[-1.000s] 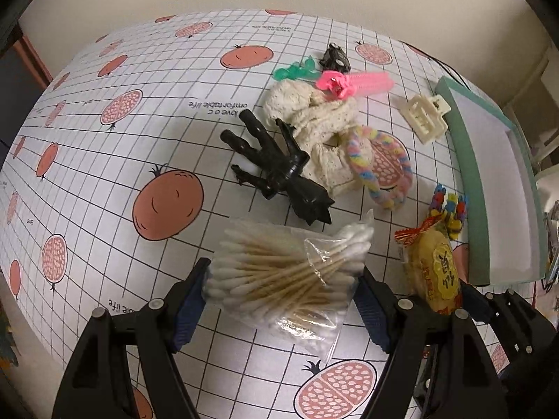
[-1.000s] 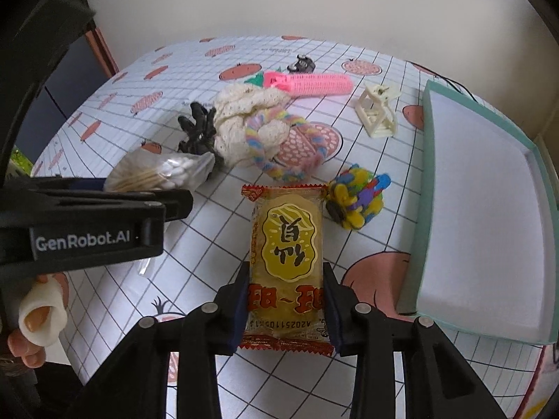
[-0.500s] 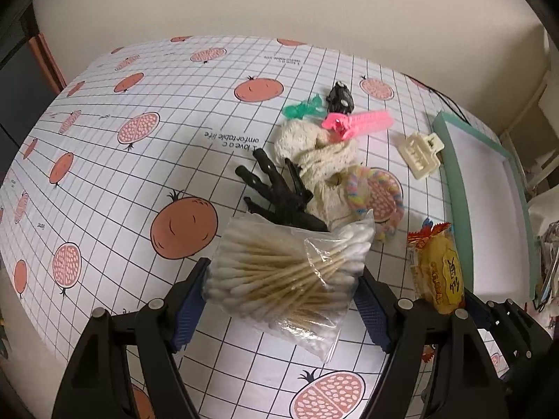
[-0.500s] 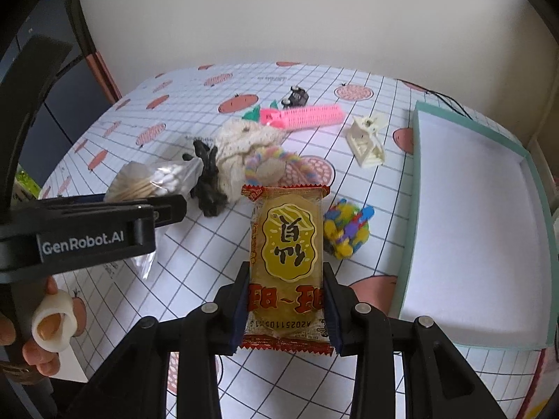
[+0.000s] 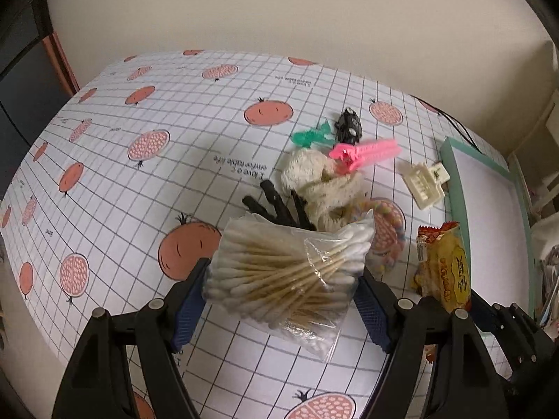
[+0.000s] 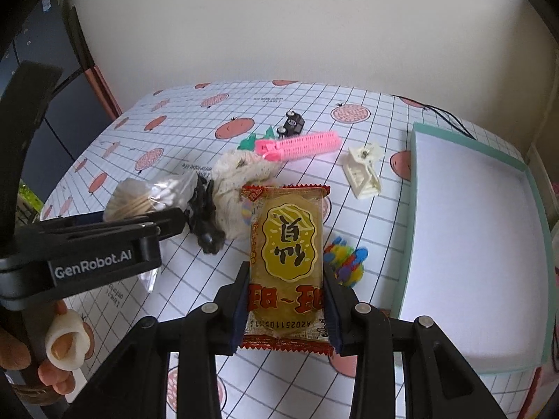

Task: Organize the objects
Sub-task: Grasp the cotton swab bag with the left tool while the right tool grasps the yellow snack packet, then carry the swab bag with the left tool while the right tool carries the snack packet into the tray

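The left claw [image 5: 281, 300] is clamped on a swab bag [image 5: 290, 272] above the desk [image 5: 174, 160]; the right claw [image 6: 285, 300] grips a snack [image 6: 285, 244]. The tray [image 6: 468, 244] holds nothing.

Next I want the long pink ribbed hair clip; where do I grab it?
Grip the pink hair clip across its narrow width at mid-length, coming from above. It lies flat and lengthwise, its hinged end overlapping the cream knitted cloth, so the far half is clearer.

Our left wrist camera looks down over the tabletop's [image 5: 209, 146] near edge toward the far wall; our right wrist camera, beside it, faces likewise. Both share the central clutter and the tray [image 6: 415, 188] at the right edge.
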`<state>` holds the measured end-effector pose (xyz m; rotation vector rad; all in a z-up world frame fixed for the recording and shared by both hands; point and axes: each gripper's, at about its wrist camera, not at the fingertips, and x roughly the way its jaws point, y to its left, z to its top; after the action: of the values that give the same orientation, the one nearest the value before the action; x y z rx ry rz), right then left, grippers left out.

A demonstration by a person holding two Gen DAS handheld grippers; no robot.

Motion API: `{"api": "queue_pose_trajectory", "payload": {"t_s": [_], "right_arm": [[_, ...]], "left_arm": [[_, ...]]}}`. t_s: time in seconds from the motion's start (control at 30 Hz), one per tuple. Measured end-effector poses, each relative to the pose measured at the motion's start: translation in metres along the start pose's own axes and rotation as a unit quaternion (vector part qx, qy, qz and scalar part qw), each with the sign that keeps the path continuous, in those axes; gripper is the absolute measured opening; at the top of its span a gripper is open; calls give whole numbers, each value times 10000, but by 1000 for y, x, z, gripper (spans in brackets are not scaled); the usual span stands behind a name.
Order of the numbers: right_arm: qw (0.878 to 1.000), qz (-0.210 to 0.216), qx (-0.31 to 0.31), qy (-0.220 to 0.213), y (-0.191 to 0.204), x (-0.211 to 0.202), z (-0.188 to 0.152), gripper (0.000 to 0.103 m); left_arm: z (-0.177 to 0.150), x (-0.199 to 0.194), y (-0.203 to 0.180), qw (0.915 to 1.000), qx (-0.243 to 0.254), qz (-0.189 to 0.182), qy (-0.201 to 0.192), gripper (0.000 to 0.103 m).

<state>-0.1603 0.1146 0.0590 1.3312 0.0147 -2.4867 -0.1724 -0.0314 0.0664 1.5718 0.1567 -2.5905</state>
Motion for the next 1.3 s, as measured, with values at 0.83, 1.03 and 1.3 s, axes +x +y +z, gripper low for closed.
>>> {"api": "queue_pose_trajectory", "payload": {"t_s": [0.83,1.03,1.3], "right_arm": [[9949,-668,588,-479,-95,12,44,39],[9889,-884,1067,-527,-144,8,48,39],[9788,-1258,1529,-519,-193,7,47,39]], "left_arm": [[40,22,-93,9972,620,-198,-356,79],[39,28,-131,9936,959,-370,-461,79],[39,37,-183,9893,1221,-588,-544,79]]}}
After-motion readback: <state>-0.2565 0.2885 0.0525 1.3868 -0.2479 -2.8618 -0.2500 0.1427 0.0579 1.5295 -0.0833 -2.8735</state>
